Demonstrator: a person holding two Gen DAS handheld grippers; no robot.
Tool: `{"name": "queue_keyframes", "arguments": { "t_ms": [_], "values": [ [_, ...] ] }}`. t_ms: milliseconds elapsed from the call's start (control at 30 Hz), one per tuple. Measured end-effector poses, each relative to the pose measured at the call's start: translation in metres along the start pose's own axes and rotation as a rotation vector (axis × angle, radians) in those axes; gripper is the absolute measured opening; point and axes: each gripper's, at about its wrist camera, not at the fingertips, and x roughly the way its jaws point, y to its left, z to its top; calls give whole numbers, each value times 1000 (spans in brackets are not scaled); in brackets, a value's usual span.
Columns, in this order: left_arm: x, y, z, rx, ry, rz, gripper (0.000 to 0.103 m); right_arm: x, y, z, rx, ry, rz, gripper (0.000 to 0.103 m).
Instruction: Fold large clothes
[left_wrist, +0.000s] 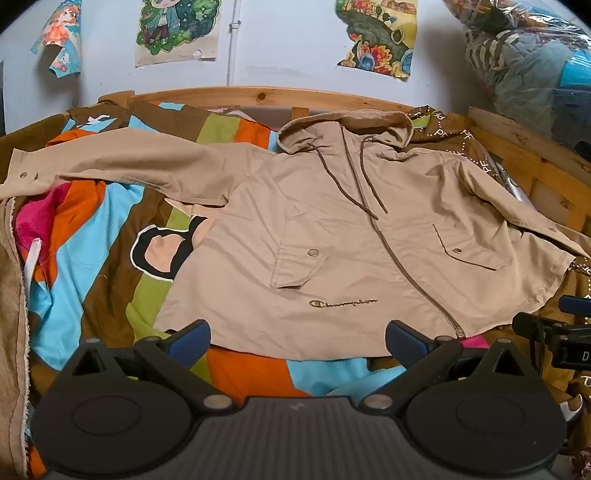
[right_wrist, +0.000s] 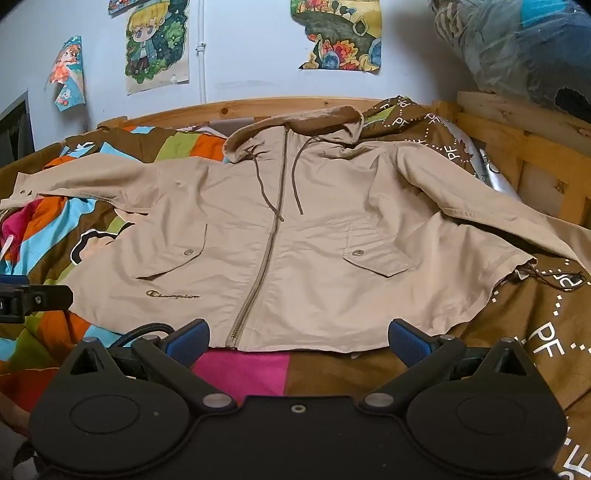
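Across the middle of the bed, a beige hooded jacket (left_wrist: 332, 236) lies face up and zipped, hood toward twelve o'clock by the wooden bed frame (left_wrist: 258, 94), hem toward six o'clock just ahead of both tools. It rests on a colourful striped blanket (left_wrist: 92, 236). One sleeve (left_wrist: 122, 162) stretches out toward nine o'clock; the other sleeve (right_wrist: 480, 199) runs toward three o'clock over a brown patterned cover (right_wrist: 535, 332).

Both tools hang above the hem with nothing between their fingers. The left gripper (left_wrist: 297, 341) has its jaws spread fully wide, over the hem at the logo side. The right gripper (right_wrist: 297, 339) is likewise wide and empty, near the zipper's bottom end (right_wrist: 234, 338).

The fabric looks like thin woven cotton or nylon: light, limp and wrinkling easily, so it should drape and sag rather than hold a shape. I would judge it slightly slick against the fleecy bedding, which may let it slide when pulled. The zipper, pocket flaps with snaps (left_wrist: 313, 252) and drawcords (left_wrist: 369, 184) add small stiff or dangling spots that could snag or bunch a fold.

Good places to take hold seem to be doubled edges: the sleeve cuffs at nine and three o'clock, or the hem corners. Pinching a single layer mid-panel would likely lift only a wrinkle.
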Motion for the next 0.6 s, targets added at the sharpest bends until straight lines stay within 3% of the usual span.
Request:
{"name": "queue_keyframes", "arguments": {
  "t_ms": [600],
  "values": [
    [0, -1, 0, 2, -2, 2, 102, 0, 0, 0, 1, 0, 0, 102]
  ]
}}
